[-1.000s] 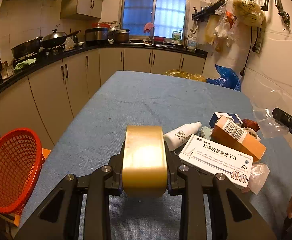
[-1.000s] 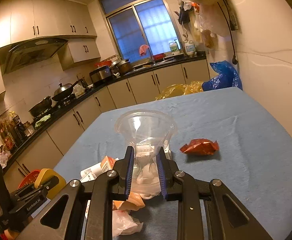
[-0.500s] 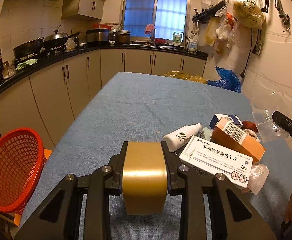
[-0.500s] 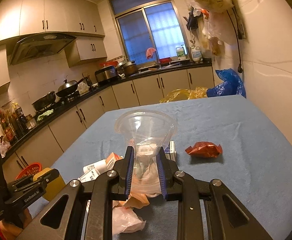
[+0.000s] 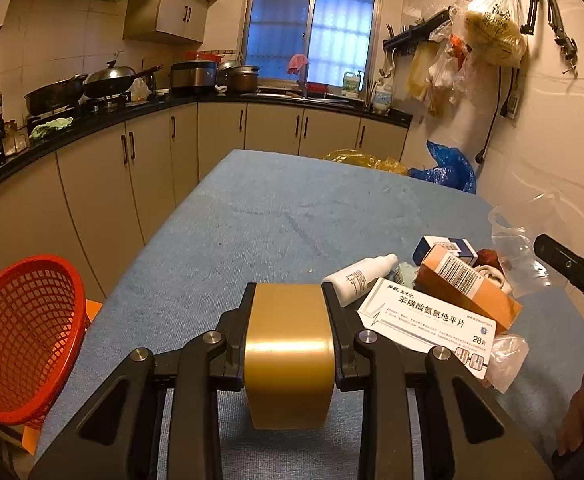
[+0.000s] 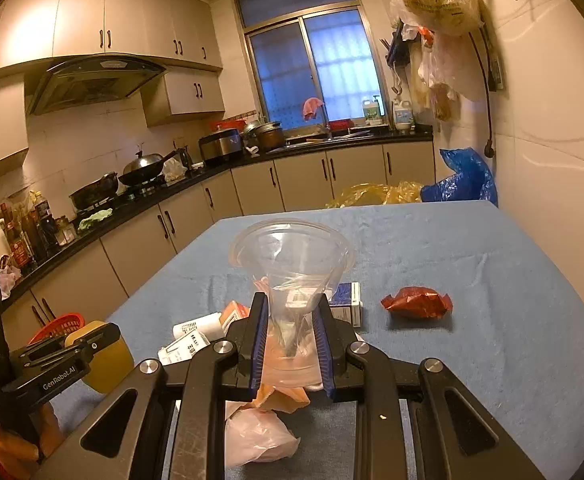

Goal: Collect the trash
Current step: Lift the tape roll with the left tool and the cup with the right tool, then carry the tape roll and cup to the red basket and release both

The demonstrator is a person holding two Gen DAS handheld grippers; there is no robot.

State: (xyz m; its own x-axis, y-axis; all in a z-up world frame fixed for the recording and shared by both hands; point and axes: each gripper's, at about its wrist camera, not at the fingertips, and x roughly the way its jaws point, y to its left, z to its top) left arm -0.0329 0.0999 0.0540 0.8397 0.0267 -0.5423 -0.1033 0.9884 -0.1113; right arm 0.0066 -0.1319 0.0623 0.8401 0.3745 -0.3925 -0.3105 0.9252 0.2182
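In the left wrist view the left gripper [image 5: 290,334] clamps a roll of brown tape [image 5: 289,356], now tilted lower, red basket [image 5: 20,344] near left; in the right wrist view the right gripper [image 6: 288,336] squeezes a clear plastic cup [image 6: 292,264], unchanged, so both await dropping.
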